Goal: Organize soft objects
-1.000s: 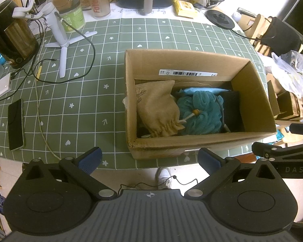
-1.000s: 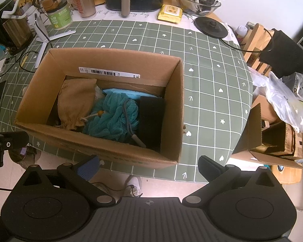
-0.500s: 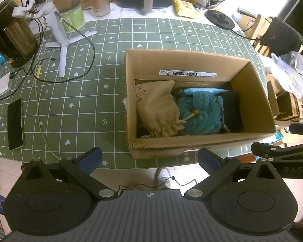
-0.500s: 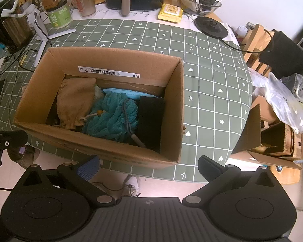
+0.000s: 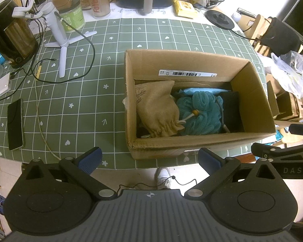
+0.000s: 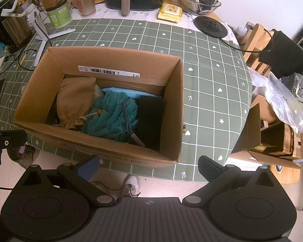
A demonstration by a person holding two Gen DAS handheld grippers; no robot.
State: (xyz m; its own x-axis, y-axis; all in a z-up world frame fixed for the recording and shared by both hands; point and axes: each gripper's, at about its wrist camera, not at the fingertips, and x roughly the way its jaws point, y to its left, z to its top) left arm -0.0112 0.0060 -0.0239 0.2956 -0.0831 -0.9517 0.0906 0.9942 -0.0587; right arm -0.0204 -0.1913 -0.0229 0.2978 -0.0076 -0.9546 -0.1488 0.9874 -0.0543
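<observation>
Both the left hand-held gripper (image 5: 149,159) and right hand-held gripper (image 6: 148,167) are held spread and empty, short of the cardboard box (image 5: 192,143) containing the teal mesh sponge (image 5: 200,117).

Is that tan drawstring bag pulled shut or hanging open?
Shut. The tan bag lies in the cardboard box with its neck gathered into tight pleats, the white cord trailing toward the teal mesh sponge.

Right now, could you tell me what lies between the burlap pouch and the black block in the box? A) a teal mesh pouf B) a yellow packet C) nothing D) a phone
A: the teal pouf sits mid-box, with the burlap pouch on one side and the black block on the other.
</observation>
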